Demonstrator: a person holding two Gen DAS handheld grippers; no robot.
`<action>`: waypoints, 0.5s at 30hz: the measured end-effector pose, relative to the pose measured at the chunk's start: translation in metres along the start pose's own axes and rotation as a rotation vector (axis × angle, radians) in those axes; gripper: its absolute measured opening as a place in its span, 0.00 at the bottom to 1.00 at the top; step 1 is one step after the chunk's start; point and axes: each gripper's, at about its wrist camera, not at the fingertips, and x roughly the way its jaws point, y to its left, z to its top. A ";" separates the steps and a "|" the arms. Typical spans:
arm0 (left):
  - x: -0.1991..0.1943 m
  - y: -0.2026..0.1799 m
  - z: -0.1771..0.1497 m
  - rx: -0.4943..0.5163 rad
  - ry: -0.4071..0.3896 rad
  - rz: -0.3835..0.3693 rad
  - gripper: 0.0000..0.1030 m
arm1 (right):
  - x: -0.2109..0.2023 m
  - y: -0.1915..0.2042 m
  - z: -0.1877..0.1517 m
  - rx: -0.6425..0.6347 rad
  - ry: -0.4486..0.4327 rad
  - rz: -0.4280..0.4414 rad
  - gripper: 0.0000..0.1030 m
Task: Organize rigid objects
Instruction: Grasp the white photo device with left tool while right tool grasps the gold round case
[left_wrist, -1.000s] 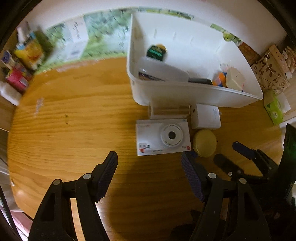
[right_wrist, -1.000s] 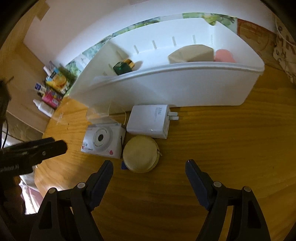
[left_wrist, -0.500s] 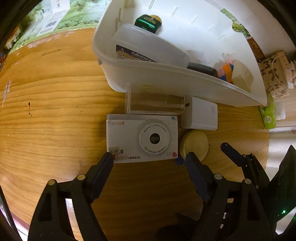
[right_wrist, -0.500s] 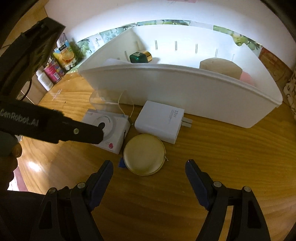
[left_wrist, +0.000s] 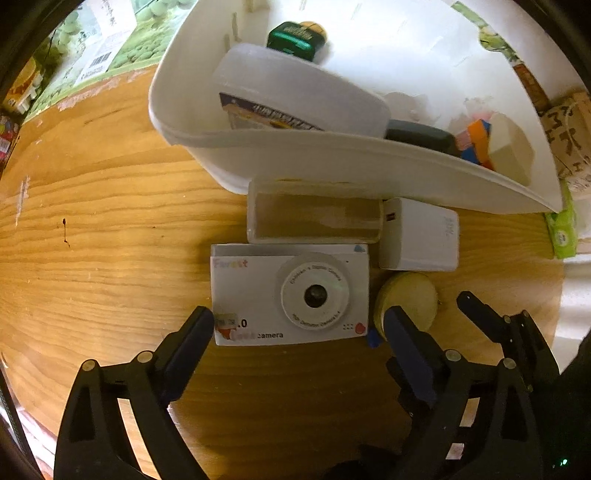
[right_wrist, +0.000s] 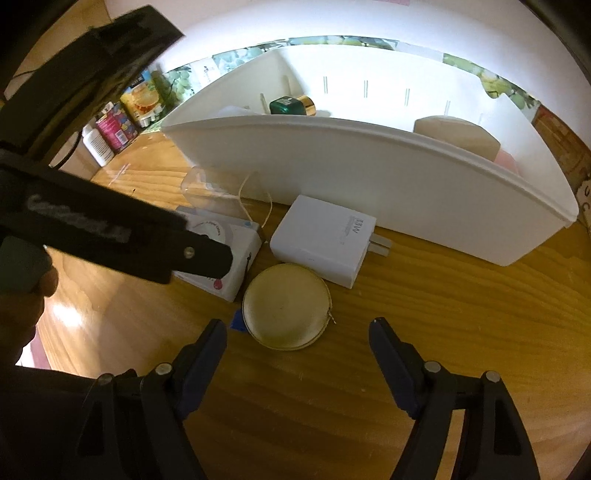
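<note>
A white toy camera (left_wrist: 290, 295) lies flat on the wooden table in front of the white bin (left_wrist: 332, 162). My left gripper (left_wrist: 299, 325) is open, its fingers level with the camera's near corners, one on each side. A clear plastic box (left_wrist: 314, 218), a white charger (left_wrist: 421, 236) and a round yellow case (left_wrist: 406, 301) lie beside the camera. My right gripper (right_wrist: 297, 332) is open, just short of the round yellow case (right_wrist: 286, 306). The camera (right_wrist: 229, 254) is partly hidden by the left gripper's body in the right wrist view.
The white bin (right_wrist: 369, 177) holds a white lidded box (left_wrist: 295, 99), a green bottle (left_wrist: 295, 35), a dark item, coloured blocks (left_wrist: 476, 140) and a beige block (left_wrist: 509, 151). Snack packs and bottles (right_wrist: 118, 122) stand at the far left. A green packet (left_wrist: 561, 229) lies right.
My left gripper has moved forward and down, so its open fingers now flank the camera. My right gripper has edged closer to the round yellow case.
</note>
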 end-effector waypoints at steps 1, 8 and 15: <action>0.001 0.001 0.001 -0.008 0.005 -0.002 0.92 | 0.001 0.000 0.000 -0.003 0.001 0.000 0.75; 0.009 0.006 0.004 -0.038 0.041 0.001 0.92 | 0.003 -0.002 -0.002 -0.015 0.006 0.004 0.72; 0.016 0.005 0.010 -0.056 0.069 0.011 0.92 | 0.009 -0.003 -0.001 -0.031 0.021 0.009 0.71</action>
